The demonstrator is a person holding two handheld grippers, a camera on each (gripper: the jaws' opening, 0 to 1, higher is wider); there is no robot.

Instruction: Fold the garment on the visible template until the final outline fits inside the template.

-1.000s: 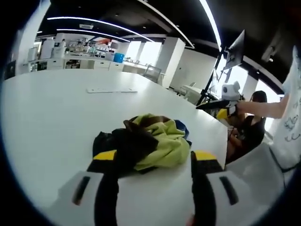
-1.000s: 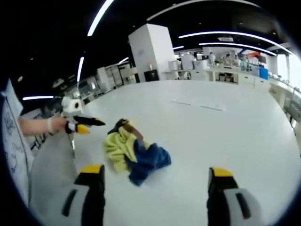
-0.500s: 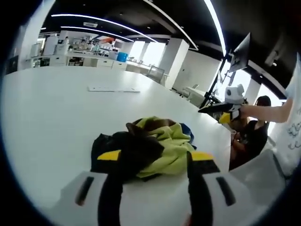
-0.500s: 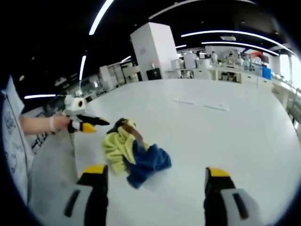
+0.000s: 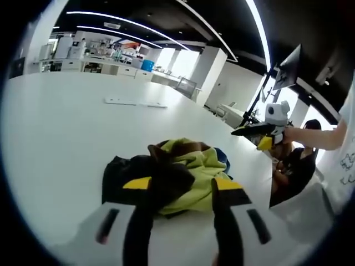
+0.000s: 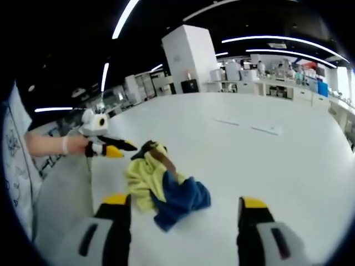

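The garment [image 5: 177, 169], a crumpled heap of yellow-green, black, brown and blue cloth, lies on the white tabletop [image 5: 61, 127]. In the left gripper view the left hand-held gripper [image 5: 180, 191] hangs just near of the heap, jaws apart, empty. In the right gripper view the right hand-held gripper [image 6: 180, 206] stands wide open around the blue end, not touching it; the left one shows just left of the garment's far end
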